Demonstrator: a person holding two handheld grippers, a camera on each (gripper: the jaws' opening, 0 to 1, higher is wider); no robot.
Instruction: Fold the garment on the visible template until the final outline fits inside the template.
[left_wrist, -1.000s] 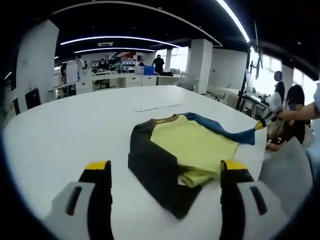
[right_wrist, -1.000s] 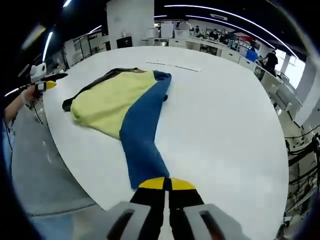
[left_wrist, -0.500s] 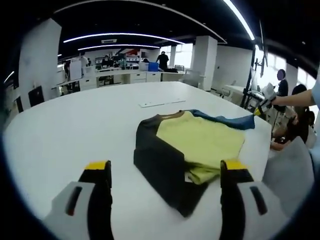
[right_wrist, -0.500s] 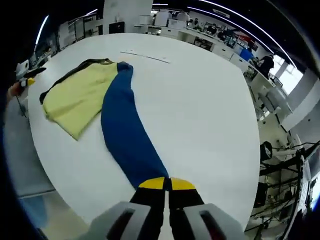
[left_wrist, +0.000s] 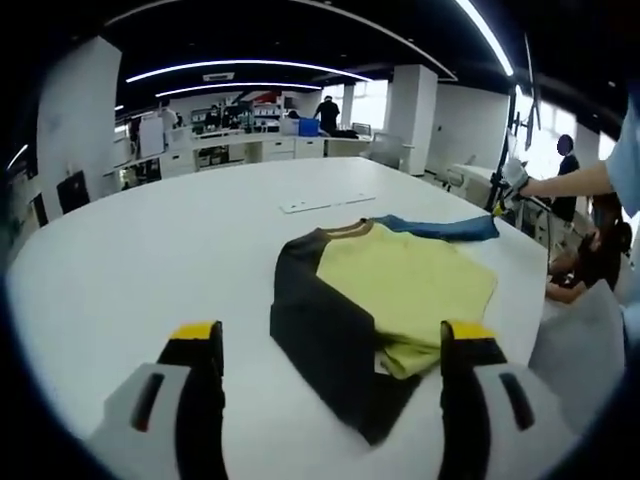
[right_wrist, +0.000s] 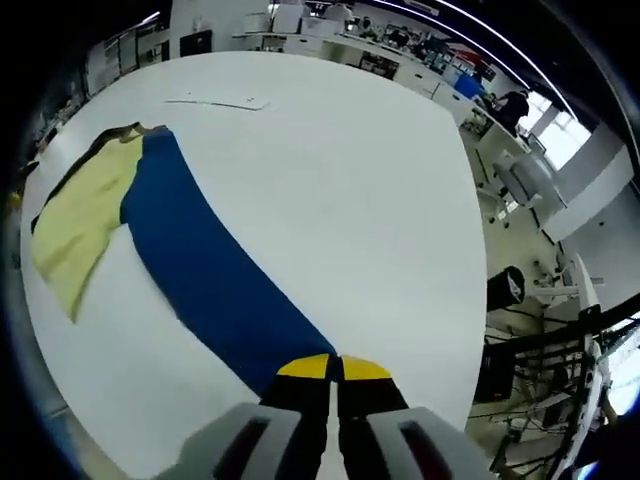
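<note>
Right claw (right_wrist: 335, 368) clamped on blue sleeve (right_wrist: 200, 275); left claw (left_wrist: 330, 345) agape, empty. Carry sleeve across yellow shirt body (left_wrist: 405, 285), keeping it taut.

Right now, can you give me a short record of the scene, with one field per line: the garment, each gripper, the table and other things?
garment: shirt with yellow body, lying on the table, lower part partly folded
dark sleeve: flat on the table, nearest the left gripper
blue sleeve: stretched out from the body, its end in the right gripper
left gripper: open, empty, short of the shirt
right gripper: shut on the blue sleeve
table: white
other things: thin flat strip beyond the collar
</note>
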